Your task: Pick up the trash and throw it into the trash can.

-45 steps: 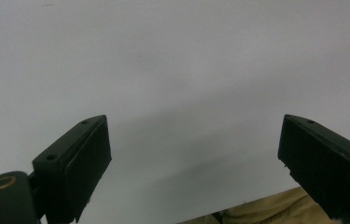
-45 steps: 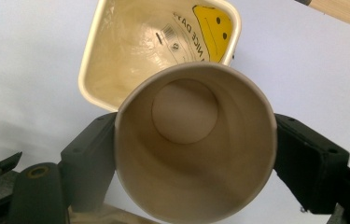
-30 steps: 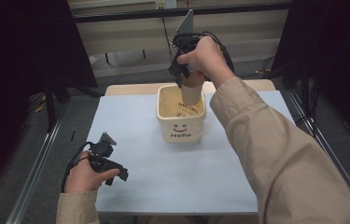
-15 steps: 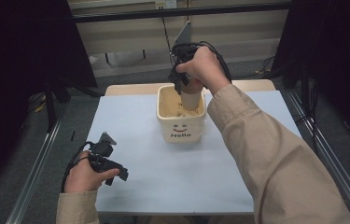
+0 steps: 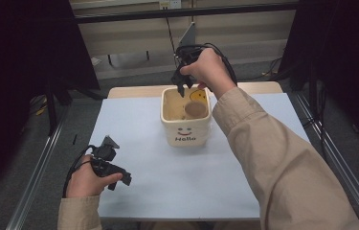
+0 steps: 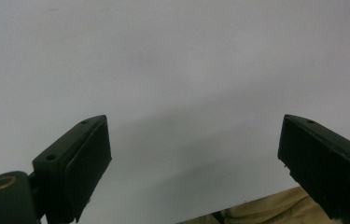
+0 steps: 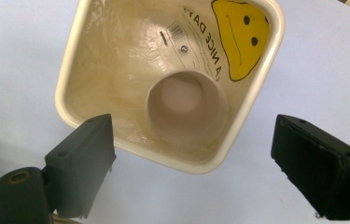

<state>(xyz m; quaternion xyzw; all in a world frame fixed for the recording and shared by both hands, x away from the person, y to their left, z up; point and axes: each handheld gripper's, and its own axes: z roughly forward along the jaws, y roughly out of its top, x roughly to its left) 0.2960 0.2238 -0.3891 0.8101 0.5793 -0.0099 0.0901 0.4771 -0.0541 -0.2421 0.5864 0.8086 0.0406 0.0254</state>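
Right gripper [image 5: 185,91]: jaws just opened, empty, above bin [image 5: 186,136] | table [image 5: 167,191]: pale blue | room: dark

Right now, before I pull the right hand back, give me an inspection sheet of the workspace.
Surface: pale blue mat on a wooden table.
Job's things: cream bin marked Hello, upright; brownish paper cup upright inside it.
Clutter: nothing seen.
Grippers: right gripper above the bin's rim, its jaws have just been opening, nothing between them; left gripper open, low over the mat.
Cables: black cable trailing from the left gripper.
Surroundings: metal frame rails, dark curtains.
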